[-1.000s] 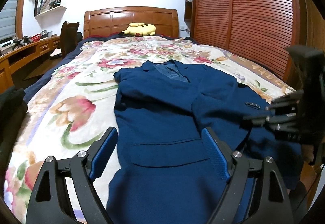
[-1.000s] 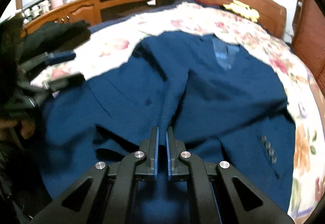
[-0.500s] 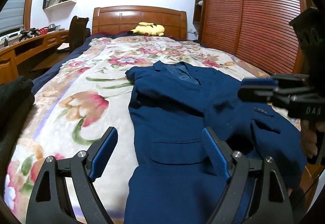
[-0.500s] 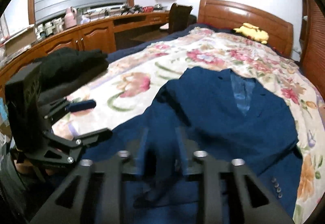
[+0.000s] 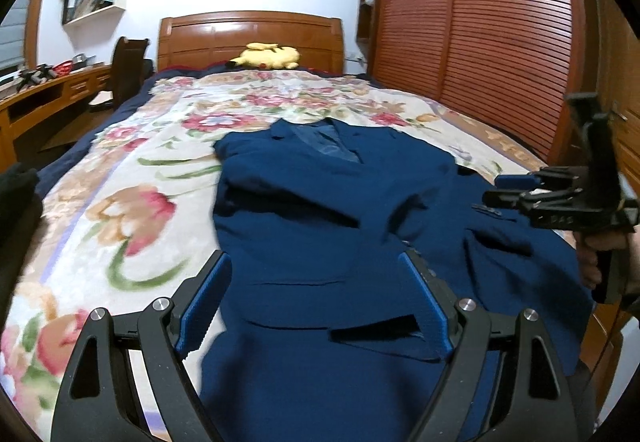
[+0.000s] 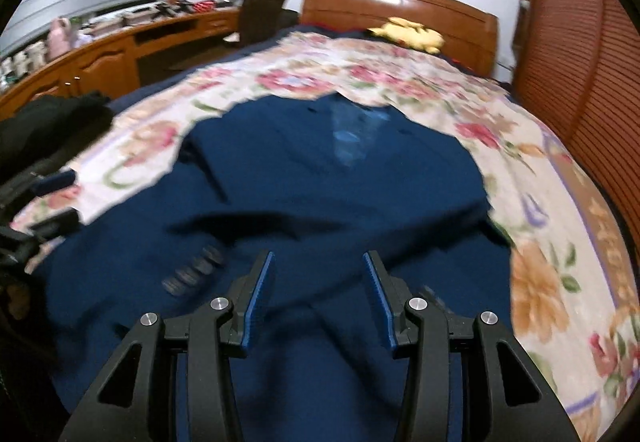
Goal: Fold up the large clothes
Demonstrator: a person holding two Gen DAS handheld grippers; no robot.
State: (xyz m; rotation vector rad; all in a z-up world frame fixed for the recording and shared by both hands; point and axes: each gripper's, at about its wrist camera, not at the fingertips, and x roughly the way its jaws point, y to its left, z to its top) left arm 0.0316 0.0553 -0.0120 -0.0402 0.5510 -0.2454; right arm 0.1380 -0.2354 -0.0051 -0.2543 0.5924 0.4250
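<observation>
A dark blue suit jacket lies face up on the flowered bedspread, collar toward the headboard, with a sleeve folded across its front. My left gripper is open and empty above the jacket's lower hem. My right gripper is open and empty above the jacket's lower middle, close to the sleeve cuff buttons. The right gripper also shows at the right of the left wrist view, held over the jacket's right side.
A yellow plush toy lies by the wooden headboard. Slatted wardrobe doors run along the right of the bed. A desk and chair stand on the left. Dark clothes lie at the bed's left corner.
My right gripper was shut a second ago and has opened, letting go of the jacket fabric. It has lifted and drawn back. The left gripper stayed open and shifted slightly.
</observation>
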